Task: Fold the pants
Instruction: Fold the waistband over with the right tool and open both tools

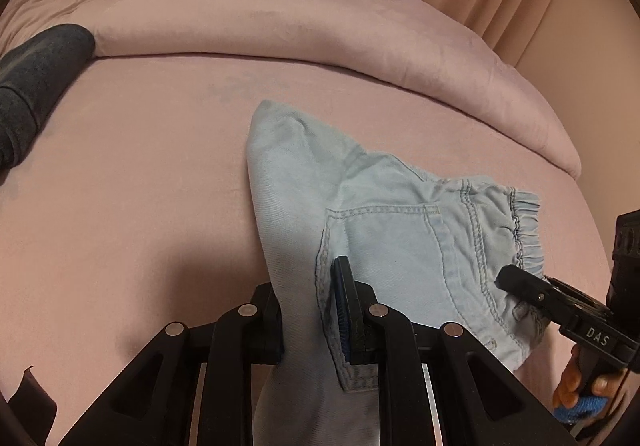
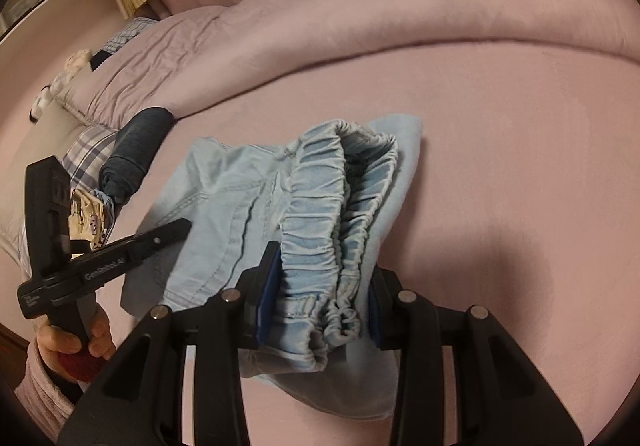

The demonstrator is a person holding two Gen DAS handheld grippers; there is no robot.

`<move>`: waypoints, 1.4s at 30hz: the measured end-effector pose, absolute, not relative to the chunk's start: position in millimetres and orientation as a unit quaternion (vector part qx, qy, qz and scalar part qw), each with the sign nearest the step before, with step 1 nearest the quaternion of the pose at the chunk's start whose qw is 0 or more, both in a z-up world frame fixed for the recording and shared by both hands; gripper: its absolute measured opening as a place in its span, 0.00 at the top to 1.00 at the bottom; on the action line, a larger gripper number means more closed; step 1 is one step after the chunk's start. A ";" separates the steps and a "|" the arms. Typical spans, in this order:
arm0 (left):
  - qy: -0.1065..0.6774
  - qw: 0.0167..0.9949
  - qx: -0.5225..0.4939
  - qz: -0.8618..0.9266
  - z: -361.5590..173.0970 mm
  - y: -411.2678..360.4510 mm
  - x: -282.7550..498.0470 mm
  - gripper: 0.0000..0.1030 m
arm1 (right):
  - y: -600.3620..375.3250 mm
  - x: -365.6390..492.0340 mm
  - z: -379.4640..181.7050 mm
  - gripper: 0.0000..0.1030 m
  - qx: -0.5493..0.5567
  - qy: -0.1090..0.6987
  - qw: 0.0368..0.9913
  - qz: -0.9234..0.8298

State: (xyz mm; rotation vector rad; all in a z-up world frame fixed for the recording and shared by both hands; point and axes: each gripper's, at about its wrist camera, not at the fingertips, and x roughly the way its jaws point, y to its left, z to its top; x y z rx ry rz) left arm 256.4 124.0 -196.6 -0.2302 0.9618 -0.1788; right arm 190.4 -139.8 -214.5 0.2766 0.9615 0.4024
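Light blue pants [image 1: 384,214] on pink bed [image 1: 160,166]. Left hand-held gripper [image 1: 310,310] pinching leg cloth; right hand-held gripper [image 2: 320,286] clamping gathered waistband, both tilted down.

The light blue pants [image 2: 240,206] are seen bunched on the pink bed sheet [image 2: 500,150], their gathered elastic waistband [image 2: 320,230] pinched between the blue pads of the right gripper [image 2: 320,310]. At the left, the left gripper [image 2: 176,230] is held by a hand [image 2: 76,338], its tip resting on the denim. A rolled dark garment [image 2: 136,154] is laid beyond, beside a plaid pillow [image 2: 88,150] and a folded pink duvet [image 2: 400,10]
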 end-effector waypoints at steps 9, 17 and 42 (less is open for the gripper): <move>0.431 0.897 -0.093 -0.017 -171.4 136.7 236.0 0.47 | -143.1 186.2 -204.0 0.40 0.084 0.460 0.874 0.134; 0.378 0.921 -0.085 -0.043 -140.9 123.5 214.5 0.47 | -107.9 158.0 -152.1 0.42 -0.065 0.346 0.932 0.090; 0.427 0.903 -0.026 -0.044 -114.2 91.8 167.1 0.32 | -113.8 124.1 -135.6 0.55 -0.026 0.442 0.884 0.152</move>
